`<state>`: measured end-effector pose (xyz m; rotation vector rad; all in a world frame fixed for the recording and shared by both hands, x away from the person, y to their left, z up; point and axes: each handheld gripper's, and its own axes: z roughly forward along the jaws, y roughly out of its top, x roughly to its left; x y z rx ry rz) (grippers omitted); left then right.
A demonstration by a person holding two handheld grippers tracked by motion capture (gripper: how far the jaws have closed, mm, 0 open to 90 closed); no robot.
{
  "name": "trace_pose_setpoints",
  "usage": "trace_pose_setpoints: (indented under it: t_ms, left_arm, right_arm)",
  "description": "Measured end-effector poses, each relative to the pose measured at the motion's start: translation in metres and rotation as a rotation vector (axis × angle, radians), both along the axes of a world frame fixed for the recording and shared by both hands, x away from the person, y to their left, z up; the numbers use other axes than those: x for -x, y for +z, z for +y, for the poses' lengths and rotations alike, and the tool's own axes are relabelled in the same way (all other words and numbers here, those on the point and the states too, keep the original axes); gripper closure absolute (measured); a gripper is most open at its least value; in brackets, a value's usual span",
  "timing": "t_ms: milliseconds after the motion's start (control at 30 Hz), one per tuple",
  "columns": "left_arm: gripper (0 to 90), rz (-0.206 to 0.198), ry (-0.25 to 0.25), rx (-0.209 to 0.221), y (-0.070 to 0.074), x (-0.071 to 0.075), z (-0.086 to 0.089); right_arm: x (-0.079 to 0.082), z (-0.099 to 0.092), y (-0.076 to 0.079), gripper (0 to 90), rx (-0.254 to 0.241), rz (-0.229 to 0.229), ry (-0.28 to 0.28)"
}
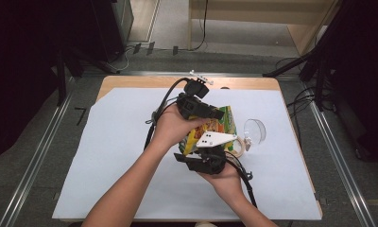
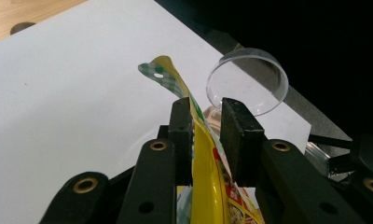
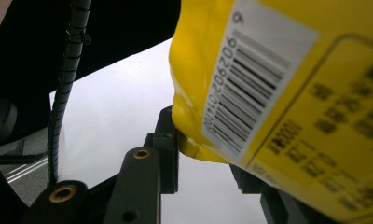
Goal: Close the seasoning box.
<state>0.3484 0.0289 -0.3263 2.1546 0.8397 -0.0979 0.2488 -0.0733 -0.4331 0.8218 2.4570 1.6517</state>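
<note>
While raised over white sheet (image 1: 107, 156): left gripper (image 2: 207, 122) clamps yellow foil snack bag (image 2: 208, 172); right gripper (image 3: 208, 154) pinches bag's near corner; clear plastic dish (image 1: 254, 130) right.

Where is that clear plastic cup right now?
In the high view the cup lies on its side on the white sheet, just right of the yellow packet held between both grippers.

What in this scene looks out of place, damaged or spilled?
Nothing is spilled. The yellow snack bag is held above the white sheet by the left gripper and the right gripper, its top edge bent over. The clear dish lies tilted on its side behind it, which looks slightly odd.
</note>
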Motion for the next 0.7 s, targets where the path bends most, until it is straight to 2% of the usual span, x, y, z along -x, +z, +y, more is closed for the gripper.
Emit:
trace_pose_setpoints:
  t_ms: [567,700]
  left_arm:
    - [74.6,-0.014,-0.009,0.0,0.0041,0.0055,-0.0004]
    - [74.7,0.001,-0.005,0.001,0.0025,0.0026,0.0006]
  right_arm:
    - [0.0026,0.0012,0.0001,69.0,-0.005,-0.018,0.0]
    - [0.0018,0.0009,0.0,68.9,-0.001,-0.02,0.003]
